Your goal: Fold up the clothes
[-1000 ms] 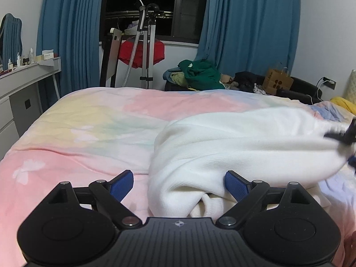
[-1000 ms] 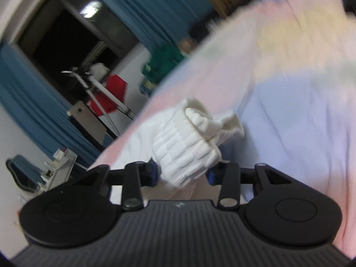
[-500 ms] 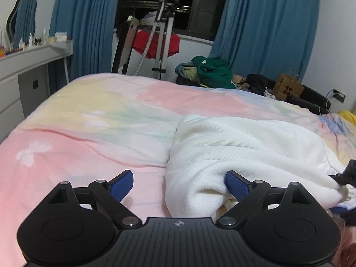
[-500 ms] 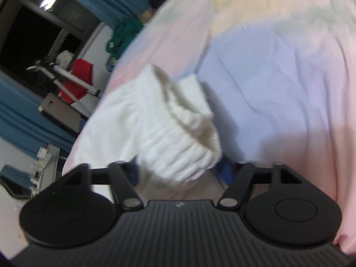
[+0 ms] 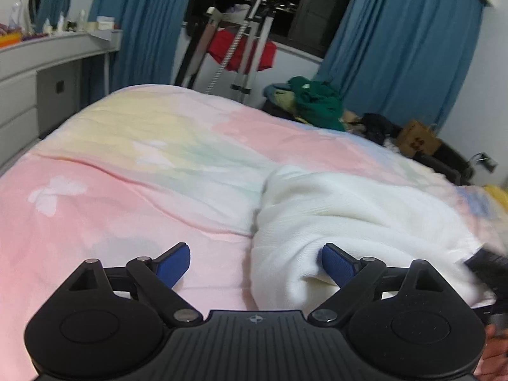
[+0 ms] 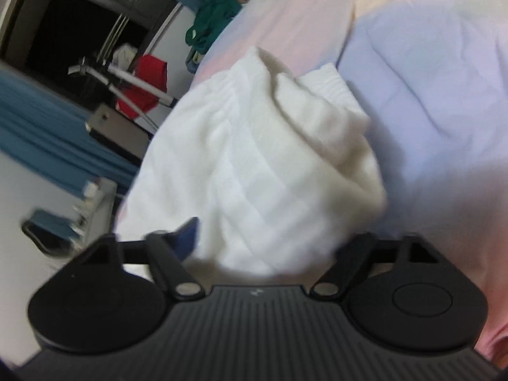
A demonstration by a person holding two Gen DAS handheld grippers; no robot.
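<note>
A white knit sweater (image 5: 349, 209) lies bunched on the pastel bedspread (image 5: 133, 171). My left gripper (image 5: 255, 265) is open and low over the bed, its right finger tucked in a fold at the sweater's near left edge. My right gripper (image 6: 270, 241) is open, with the sweater's ribbed end (image 6: 270, 165) lying loose between its fingers and hiding the right fingertip. The right gripper also shows as a dark blur at the right edge of the left wrist view (image 5: 489, 260).
A grey dresser (image 5: 38, 73) stands left of the bed. Beyond the far edge are a stand with a red cloth (image 5: 244, 50), a pile of green clothes (image 5: 314, 101), a cardboard box (image 5: 419, 141) and blue curtains (image 5: 397, 41).
My right gripper has opened and let go of the sweater's ribbed end, which now rests on the bed. My left gripper stayed open and shifted a little left along the sweater.
</note>
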